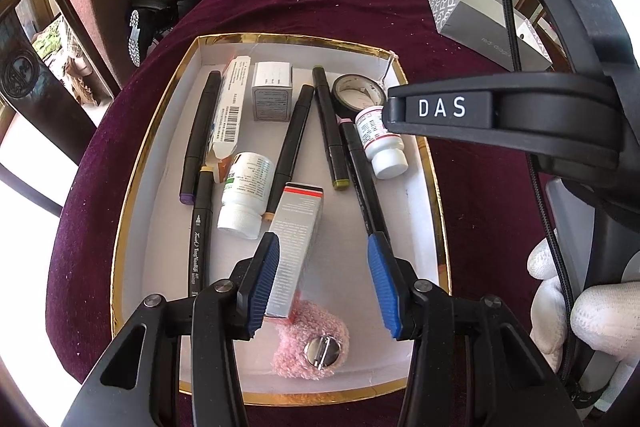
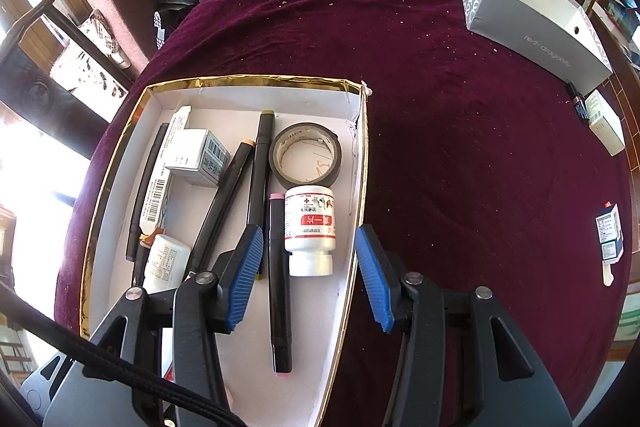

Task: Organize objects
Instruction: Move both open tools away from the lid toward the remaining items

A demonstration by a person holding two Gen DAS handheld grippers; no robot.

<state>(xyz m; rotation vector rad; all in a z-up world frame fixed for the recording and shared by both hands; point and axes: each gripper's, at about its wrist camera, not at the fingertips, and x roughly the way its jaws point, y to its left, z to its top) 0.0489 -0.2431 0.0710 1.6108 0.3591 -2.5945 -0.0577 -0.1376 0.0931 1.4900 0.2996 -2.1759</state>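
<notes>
Both my grippers hang over the shallow white cardboard tray with the gold foil rim (image 1: 127,187), which already holds most of the things to be sorted. My left gripper (image 1: 324,281) is spread wide, gripping nothing; its blue ribbed left pad (image 1: 262,279) sits right against the slim silver carton with the red and black band (image 1: 294,251), which lies partly on a fluffy pink pouch with a round metal clasp (image 1: 316,343). My right gripper (image 2: 310,277) is likewise released, straddling the tray's right wall, with the white pill bottle with a red label (image 2: 309,227) and a black marker with a pink cap (image 2: 279,291) between the pads.

As I judge it, a careless descent on the right could crush or tear that thin wall, already split at its far corner. On the left, a nudge could skid the carton off the pouch or roll the round markers and bottles.

The tray rests on a dark crimson velvet cloth (image 2: 460,131), speckled with crumbs. A long grey shoebox (image 2: 528,27) and small cartons lie well apart towards the right edge. Beyond are dark wooden chairs, bright windows, and two people in yellow and navy jackets.
</notes>
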